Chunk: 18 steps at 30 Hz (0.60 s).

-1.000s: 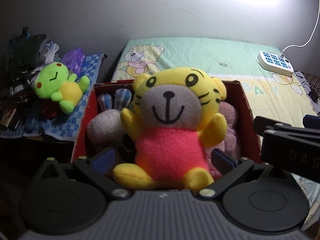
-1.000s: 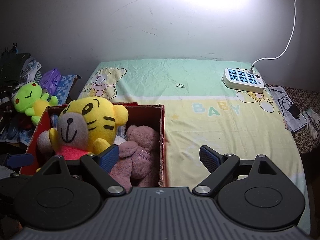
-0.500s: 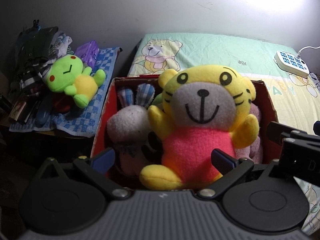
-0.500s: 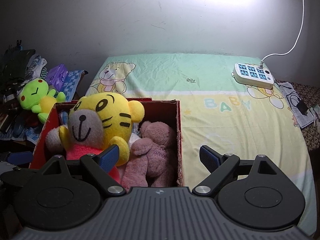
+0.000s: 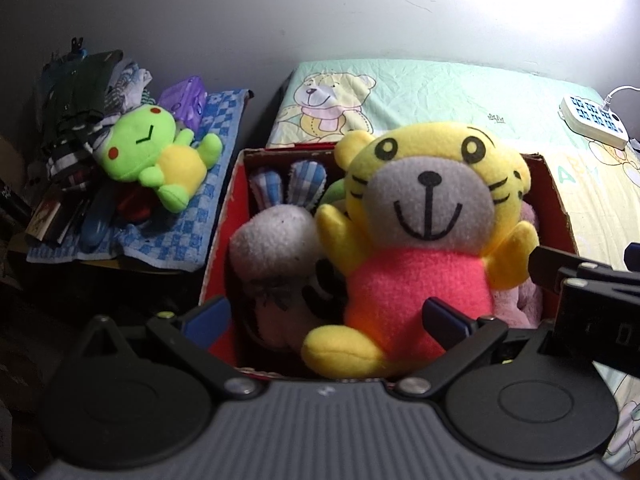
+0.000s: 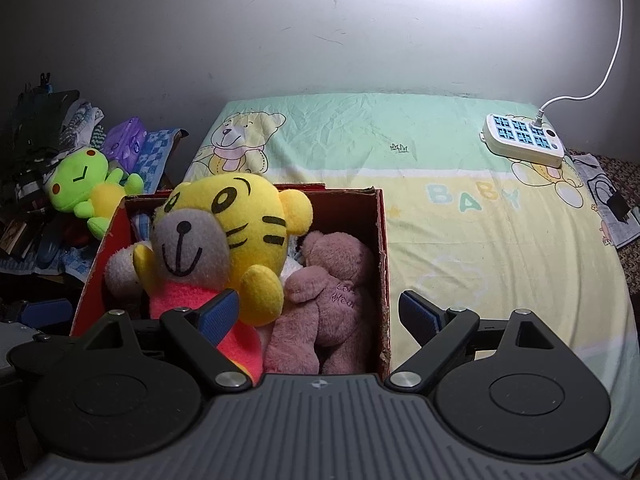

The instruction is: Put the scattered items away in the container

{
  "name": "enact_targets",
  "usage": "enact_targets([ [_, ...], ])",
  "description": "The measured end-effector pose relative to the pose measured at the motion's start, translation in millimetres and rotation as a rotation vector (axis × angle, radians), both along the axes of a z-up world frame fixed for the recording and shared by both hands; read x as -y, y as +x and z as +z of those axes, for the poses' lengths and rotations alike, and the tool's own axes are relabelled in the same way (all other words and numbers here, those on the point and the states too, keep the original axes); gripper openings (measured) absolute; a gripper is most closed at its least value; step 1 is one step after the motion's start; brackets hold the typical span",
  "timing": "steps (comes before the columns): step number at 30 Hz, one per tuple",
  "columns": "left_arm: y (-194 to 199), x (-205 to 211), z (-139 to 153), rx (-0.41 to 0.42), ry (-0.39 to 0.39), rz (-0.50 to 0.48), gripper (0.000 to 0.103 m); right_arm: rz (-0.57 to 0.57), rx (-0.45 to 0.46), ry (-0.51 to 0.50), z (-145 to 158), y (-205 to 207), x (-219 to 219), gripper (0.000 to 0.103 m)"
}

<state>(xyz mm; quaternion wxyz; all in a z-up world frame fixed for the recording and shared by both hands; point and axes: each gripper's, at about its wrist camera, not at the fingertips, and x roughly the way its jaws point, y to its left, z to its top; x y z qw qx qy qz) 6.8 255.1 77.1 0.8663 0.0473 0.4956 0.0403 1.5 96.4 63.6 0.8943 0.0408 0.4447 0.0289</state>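
A red cardboard box (image 5: 218, 236) (image 6: 380, 240) stands at the left edge of the bed. A yellow tiger plush (image 5: 420, 232) (image 6: 224, 240) in a pink shirt sits upright on top of its contents. Beside the tiger lie a grey bunny plush (image 5: 272, 240) and a pink bear plush (image 6: 332, 292). A green frog plush (image 5: 156, 156) (image 6: 84, 188) lies outside the box on a blue checked cloth (image 5: 200, 216). My left gripper (image 5: 326, 316) is open just before the box, the tiger's lower body showing between its fingers. My right gripper (image 6: 318, 314) is open over the box's near right corner, holding nothing.
The bed sheet (image 6: 460, 232) with bear prints stretches right of the box. A white power strip (image 6: 524, 140) (image 5: 596, 124) with a cord lies at its far right. A dark pile of clothes and books (image 5: 72, 152) sits left of the frog. Papers (image 6: 608, 208) lie beyond the bed's right edge.
Both grippers have shifted left, so the box and tiger slid right in the views. The frog and the cloth have come further into the left wrist view. Both stay open.
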Motion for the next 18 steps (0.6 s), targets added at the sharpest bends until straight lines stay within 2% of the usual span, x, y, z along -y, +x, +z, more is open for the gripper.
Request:
enact_targets([
  [3, 1.1, -5.1, 1.3, -0.008, -0.016, 0.016, 0.102, -0.001, 0.007, 0.007, 1.9, -0.5, 0.3, 0.089],
  [7, 0.4, -9.3, 1.1, -0.017, 0.014, 0.036, 0.102, 0.004, -0.002, 0.001, 0.9, -1.4, 0.0, 0.089],
  [12, -0.4, -21.7, 0.6, -0.047, -0.025, 0.064, 0.102, 0.016, -0.030, 0.007, -3.6, -3.2, 0.5, 0.089],
  [18, -8.0, -20.8, -5.0, -0.067, -0.021, 0.073, 0.102, 0.035, -0.049, 0.010, -7.7, -7.1, -1.6, 0.089],
])
